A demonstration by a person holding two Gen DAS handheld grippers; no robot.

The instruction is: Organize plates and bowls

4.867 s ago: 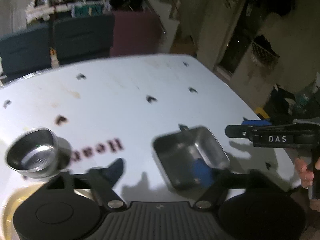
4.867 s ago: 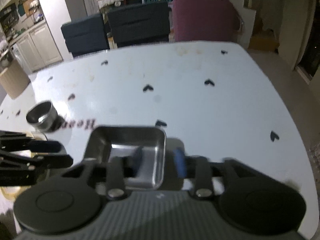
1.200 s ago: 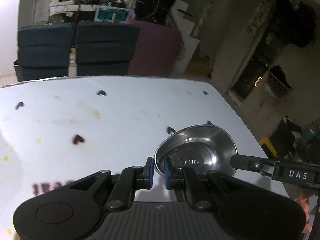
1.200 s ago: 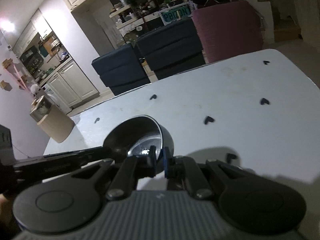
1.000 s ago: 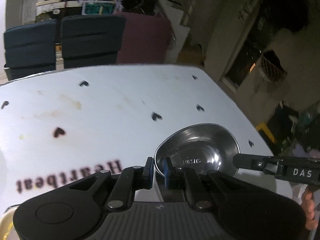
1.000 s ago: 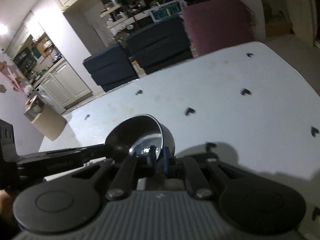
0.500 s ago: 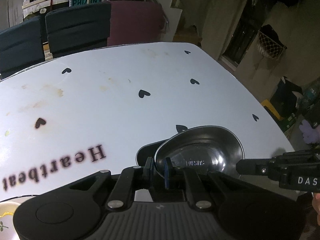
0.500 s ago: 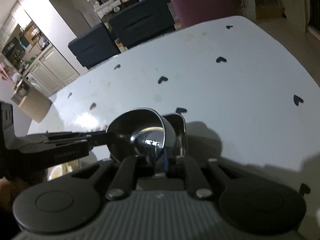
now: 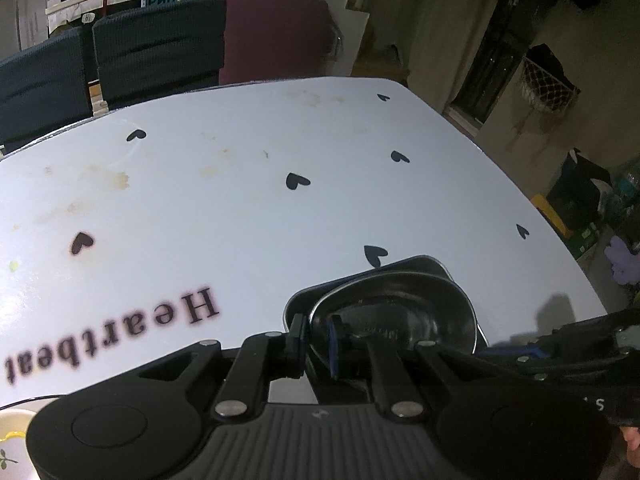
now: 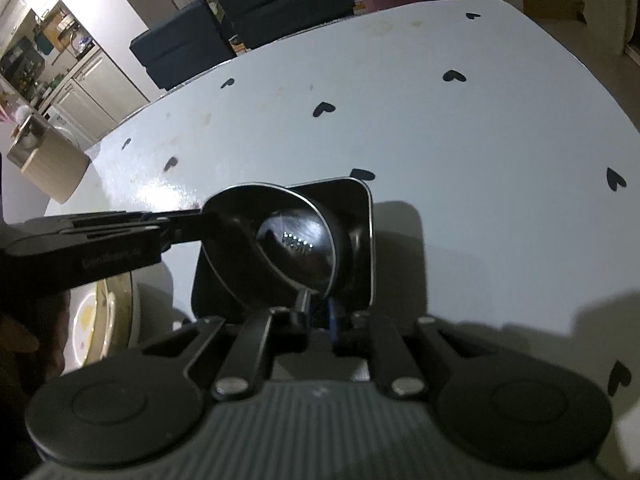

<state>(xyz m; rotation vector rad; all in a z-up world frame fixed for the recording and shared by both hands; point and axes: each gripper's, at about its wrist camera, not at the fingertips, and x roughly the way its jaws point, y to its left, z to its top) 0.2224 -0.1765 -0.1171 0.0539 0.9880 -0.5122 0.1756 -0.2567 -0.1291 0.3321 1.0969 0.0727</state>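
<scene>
A round steel bowl [image 9: 400,312] hangs low over a square steel tray [image 9: 426,263] on the white table [image 9: 240,220], its bottom inside the tray's walls. Whether it touches the tray's floor I cannot tell. My left gripper [image 9: 316,336] is shut on the bowl's near rim in the left wrist view. The right gripper [image 9: 560,344] reaches in from the right edge there. In the right wrist view the bowl [image 10: 280,248] covers most of the tray [image 10: 362,240]. My right gripper [image 10: 320,312] is shut on the rim facing it, and the left gripper [image 10: 180,228] pinches the opposite rim.
A white patterned plate [image 10: 96,312] lies left of the tray, and its edge shows in the left wrist view [image 9: 8,440]. Dark chairs [image 9: 156,32] line the table's far edge. A cardboard bin [image 10: 44,160] stands beyond the left side.
Both grippers have sunk with the bowl pinched between them. It hung over bare table a second ago and now sits down over the square tray.
</scene>
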